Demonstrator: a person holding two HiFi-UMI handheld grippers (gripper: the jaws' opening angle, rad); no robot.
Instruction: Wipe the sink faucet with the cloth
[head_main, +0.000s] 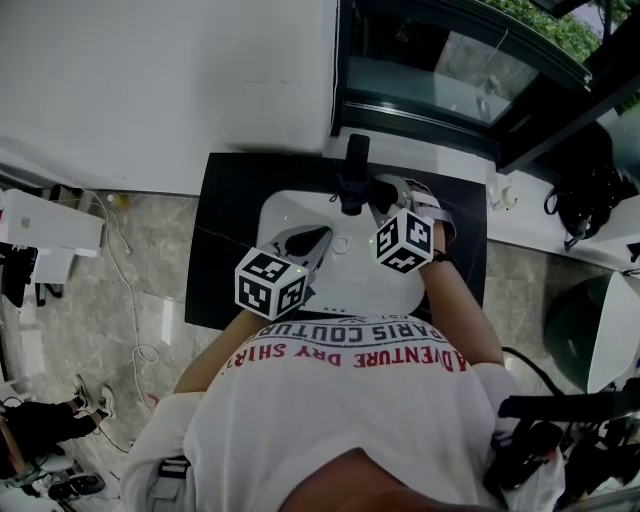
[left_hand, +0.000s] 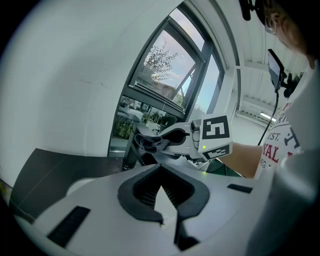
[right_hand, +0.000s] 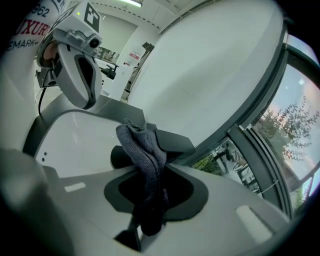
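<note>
The black faucet (head_main: 352, 172) stands at the back of the white sink (head_main: 290, 210). My right gripper (head_main: 383, 192) sits just right of the faucet, shut on a dark grey cloth (right_hand: 142, 150). The cloth lies bunched against the faucet's black spout (right_hand: 172, 140). In the left gripper view, the cloth (left_hand: 147, 142) is pressed to the faucet (left_hand: 131, 150) by the right gripper (left_hand: 175, 136). My left gripper (head_main: 308, 240) hovers over the basin's left half, short of the faucet, its jaws (left_hand: 161, 192) closed with nothing between them.
A black countertop (head_main: 225, 240) surrounds the sink, with a white wall (head_main: 160, 80) behind it and a window (head_main: 450, 70) at the back right. The drain (head_main: 342, 243) is mid-basin. Cables and equipment lie on the floor at left (head_main: 60, 240) and right (head_main: 590, 200).
</note>
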